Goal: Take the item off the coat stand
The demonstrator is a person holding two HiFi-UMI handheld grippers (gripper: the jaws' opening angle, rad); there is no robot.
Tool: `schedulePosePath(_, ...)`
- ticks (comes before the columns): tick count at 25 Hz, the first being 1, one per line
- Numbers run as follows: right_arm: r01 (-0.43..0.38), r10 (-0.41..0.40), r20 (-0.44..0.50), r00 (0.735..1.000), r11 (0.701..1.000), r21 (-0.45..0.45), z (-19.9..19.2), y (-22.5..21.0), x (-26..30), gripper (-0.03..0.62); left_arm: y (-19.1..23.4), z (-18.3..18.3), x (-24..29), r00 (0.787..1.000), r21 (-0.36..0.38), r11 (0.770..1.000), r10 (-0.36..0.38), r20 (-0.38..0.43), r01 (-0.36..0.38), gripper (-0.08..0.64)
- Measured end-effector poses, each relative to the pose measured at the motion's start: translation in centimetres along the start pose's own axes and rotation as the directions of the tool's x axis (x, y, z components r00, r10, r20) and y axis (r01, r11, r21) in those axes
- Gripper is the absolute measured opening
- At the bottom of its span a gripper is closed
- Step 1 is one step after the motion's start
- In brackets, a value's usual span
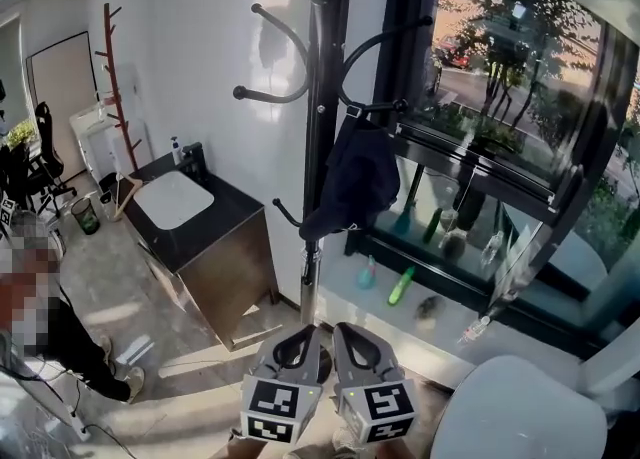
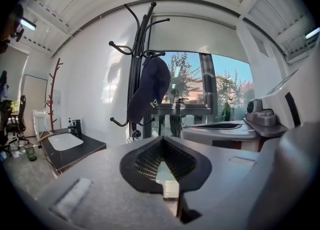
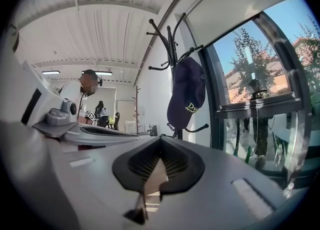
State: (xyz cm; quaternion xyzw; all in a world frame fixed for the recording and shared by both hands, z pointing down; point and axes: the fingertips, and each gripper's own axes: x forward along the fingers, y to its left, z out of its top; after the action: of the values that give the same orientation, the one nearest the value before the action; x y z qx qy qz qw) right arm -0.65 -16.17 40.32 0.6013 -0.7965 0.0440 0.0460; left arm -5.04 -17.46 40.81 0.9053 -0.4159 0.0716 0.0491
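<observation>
In the head view, we see the dark navy fabric cap [image 1: 355,182] hanging on a side hook of the black metal coat stand [image 1: 318,97] beside the window. Our left hand-held gripper [image 1: 298,339] and right hand-held gripper [image 1: 352,339] sit side by side well below it. In the left gripper view, the jaws are pressed together on nothing, with the cap ahead. In the right gripper view, the jaws are likewise closed and empty.
</observation>
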Motion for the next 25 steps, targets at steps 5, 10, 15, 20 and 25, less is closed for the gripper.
schedulePosePath(5,-0.02,0.02,0.013,1.0,1.0,-0.017,0.7,-1.6,0.9,0.006,0.5,0.8,1.7,0.999,0.005,0.999,0.039,0.008,-0.039,0.005)
schedulePosePath(10,-0.041,0.042,0.031,0.999,0.999,-0.03,1.6,-3.7,1.6,0.006,-0.2,1.6,3.7,0.998,0.011,0.998,0.059,0.012,-0.059,0.005)
schedulePosePath(15,-0.052,0.056,0.069,0.996,0.997,-0.052,3.0,-6.2,2.3,0.006,-0.6,2.0,5.6,0.996,0.007,0.996,0.084,0.014,-0.084,0.005)
schedulePosePath(20,-0.05,0.057,0.122,0.991,0.997,-0.06,5.3,-8.7,3.2,0.006,0.0,2.5,6.7,0.992,0.008,0.992,0.123,0.013,-0.124,0.003)
schedulePosePath(25,-0.079,0.091,0.185,0.978,0.994,-0.072,8.6,-9.5,4.0,0.009,0.4,3.2,7.3,0.988,0.024,0.988,0.153,0.012,-0.154,0.004)
